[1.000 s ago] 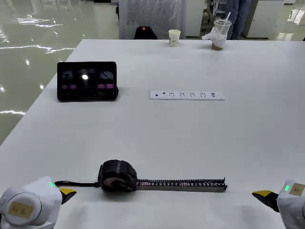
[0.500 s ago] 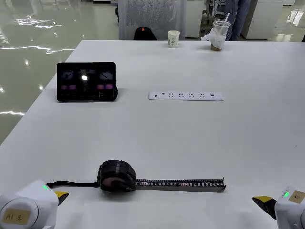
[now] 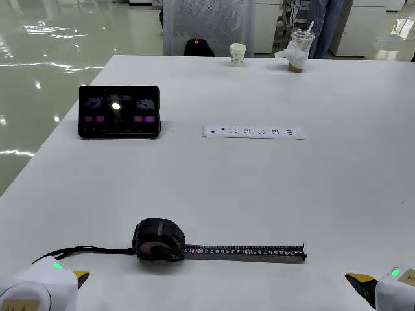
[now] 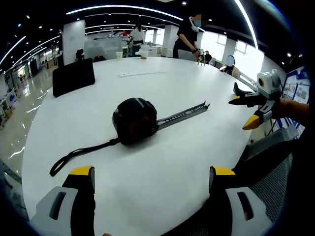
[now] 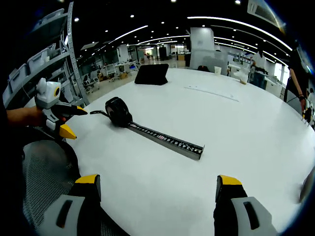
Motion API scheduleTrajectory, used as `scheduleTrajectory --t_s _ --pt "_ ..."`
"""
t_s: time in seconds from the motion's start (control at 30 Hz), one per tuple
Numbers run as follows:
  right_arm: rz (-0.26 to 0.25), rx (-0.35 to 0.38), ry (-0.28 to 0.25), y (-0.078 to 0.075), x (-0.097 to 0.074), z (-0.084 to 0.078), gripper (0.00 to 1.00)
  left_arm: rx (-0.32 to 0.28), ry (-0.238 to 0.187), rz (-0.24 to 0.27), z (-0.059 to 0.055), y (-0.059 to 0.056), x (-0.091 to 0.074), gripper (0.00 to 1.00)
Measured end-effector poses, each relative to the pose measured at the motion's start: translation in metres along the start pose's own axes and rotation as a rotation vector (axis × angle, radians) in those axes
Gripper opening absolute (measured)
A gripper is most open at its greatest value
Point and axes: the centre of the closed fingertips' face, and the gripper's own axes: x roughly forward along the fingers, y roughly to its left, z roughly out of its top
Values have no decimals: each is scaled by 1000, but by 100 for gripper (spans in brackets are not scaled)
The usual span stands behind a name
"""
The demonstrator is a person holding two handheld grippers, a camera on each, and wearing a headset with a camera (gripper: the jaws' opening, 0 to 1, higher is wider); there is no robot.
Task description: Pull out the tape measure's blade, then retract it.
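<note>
1. Left gripper view: the left gripper [image 4: 151,172] hangs over the near edge of the table [image 4: 162,73], jaws wide apart and gripping nothing. The tape measure [image 4: 135,120] lies ahead, its blade [image 4: 183,114] drawn out to the right and its strap [image 4: 81,153] trailing left. The right gripper [image 4: 241,113] shows at the right, jaws parted and empty.
2. Right gripper view: the right gripper [image 5: 157,181] gapes wide with nothing between its jaws. The tape measure [image 5: 117,111] sits ahead to the left, with the blade [image 5: 167,140] flat on the table. The left gripper [image 5: 78,123] is at the left, parted and empty.
3. Head view: the tape measure [image 3: 159,239] lies near the front edge, blade [image 3: 245,251] out to the right. Both grippers sit at the bottom corners, well apart from it. Farther back are a tablet [image 3: 119,111], a power strip [image 3: 253,132] and two cups [image 3: 238,53].
</note>
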Motion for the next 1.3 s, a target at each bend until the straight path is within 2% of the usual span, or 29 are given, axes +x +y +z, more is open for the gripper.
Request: scheduleTrajectory --t_s 0.13,0.4,0.77,1.3 --pt "-7 -14 10 1 0 0 98 -16 3 6 1 0 -2 95" --pt "-30 8 6 0 -2 -1 98 -32 -1 34 3 1 -6 99" --pt "-17 21 14 5 -3 -4 98 -45 -1 20 5 -10 -4 99" --pt "-15 11 21 6 -4 -3 98 -42 7 26 3 -12 -3 99"
